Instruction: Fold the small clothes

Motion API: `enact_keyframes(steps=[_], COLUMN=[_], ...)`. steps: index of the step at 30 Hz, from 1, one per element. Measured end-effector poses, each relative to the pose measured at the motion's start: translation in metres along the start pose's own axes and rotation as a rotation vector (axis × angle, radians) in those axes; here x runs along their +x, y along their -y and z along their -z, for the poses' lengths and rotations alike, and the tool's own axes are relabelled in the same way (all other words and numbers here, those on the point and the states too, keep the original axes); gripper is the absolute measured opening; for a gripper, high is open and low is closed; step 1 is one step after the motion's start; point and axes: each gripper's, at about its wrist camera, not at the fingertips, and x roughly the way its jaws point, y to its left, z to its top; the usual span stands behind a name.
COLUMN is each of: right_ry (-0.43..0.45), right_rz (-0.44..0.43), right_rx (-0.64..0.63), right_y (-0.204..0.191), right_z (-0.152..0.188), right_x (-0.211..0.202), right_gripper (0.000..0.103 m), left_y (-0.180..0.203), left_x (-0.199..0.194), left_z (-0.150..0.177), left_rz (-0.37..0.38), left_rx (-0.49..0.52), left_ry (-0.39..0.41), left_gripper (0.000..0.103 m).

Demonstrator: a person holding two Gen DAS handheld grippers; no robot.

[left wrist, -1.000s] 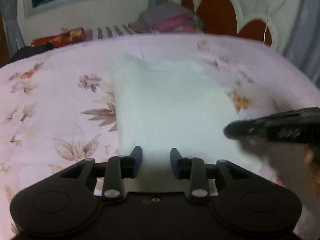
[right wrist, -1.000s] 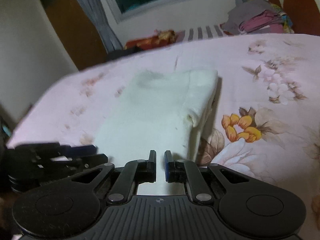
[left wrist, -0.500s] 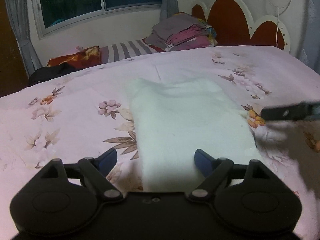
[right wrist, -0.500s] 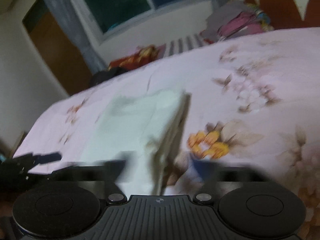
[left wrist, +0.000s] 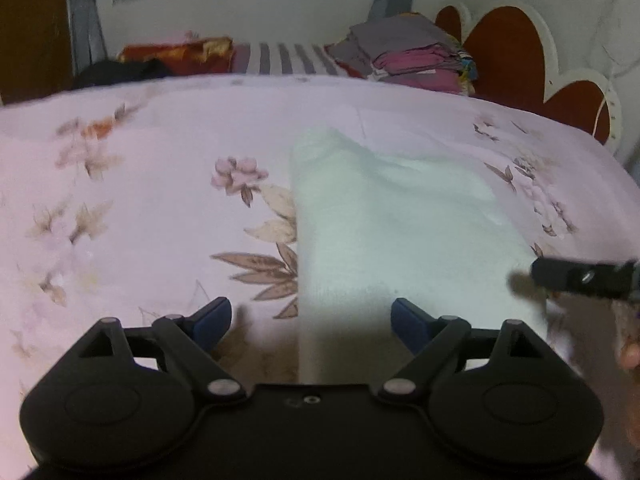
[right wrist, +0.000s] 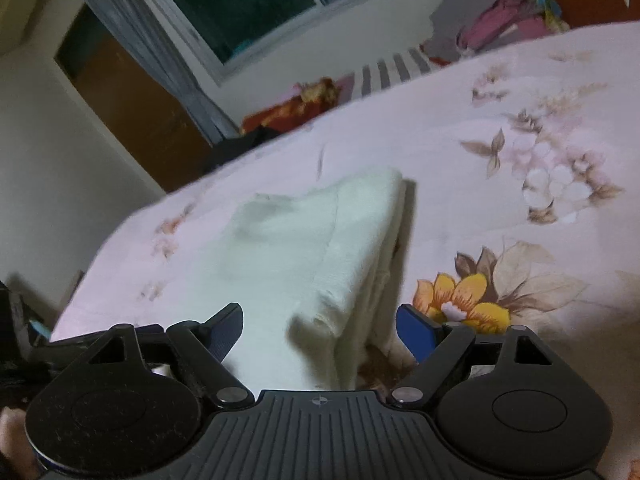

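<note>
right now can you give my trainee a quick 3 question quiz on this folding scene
1. True or false: the left gripper is clamped on the white garment.
2. The garment lies on: A a wooden table, B the floral bedsheet, C a chair.
3. What sits by the headboard?

Key: 1 false, its jaws stand open, as do the right gripper's. 2 B. 3 A stack of folded clothes.

Black tool (left wrist: 310,320), blue pads (left wrist: 212,320), silver pivot screws.

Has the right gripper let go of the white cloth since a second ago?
Yes. Right gripper now stands open; white cloth lies released on the bedsheet.
</note>
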Motion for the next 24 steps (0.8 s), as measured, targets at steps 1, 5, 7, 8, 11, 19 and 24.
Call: enact_keyframes(steps=[1,5,7,8,11,19,24], right_ry=[-0.012,-0.001,0.022,0.010,-0.012,-0.067,-0.101], right_rz=[0.038,0.093,0.027,-0.005,-0.071,-0.160,-0.154], right_rx=[-0.010,0.138,0.133,0.142,0.212,0.429,0.391], right_y=[0.003,0.036,0.034,0.034,0.040,0.073,0.067], right_z=[0.001,-0.003,-0.004,-0.005,-0.007,-0.007,-0.012], right_x=[0.005,-0.007,-0.019,-0.020,-0.013,0.011,0.011], right_gripper=[0.067,0.064,0.064,0.064,0.064,0.064,0.064], left_y=[0.000,0.000,-0.003,-0.006,-0.019,-0.051,-0.048], left_x=[0.001,-0.004,-0.006,-0.005,0.003,0.037,0.047], left_z=[0.001,0.003,0.001,-0.001,-0.008,-0.016,-0.025], left_rz=[-0.003,-0.019,0.001,0.020,0.120,0.295,0.331], left_rx=[0.001,0.036,0.025,0.003,-0.108,-0.319,-0.301], left_ry=[-0.007,-0.003,0.005,0.006,-0.017,-0.116,-0.150], left_gripper=[0.089,0.087,0.087,0.086,0.085,0.079,0.077])
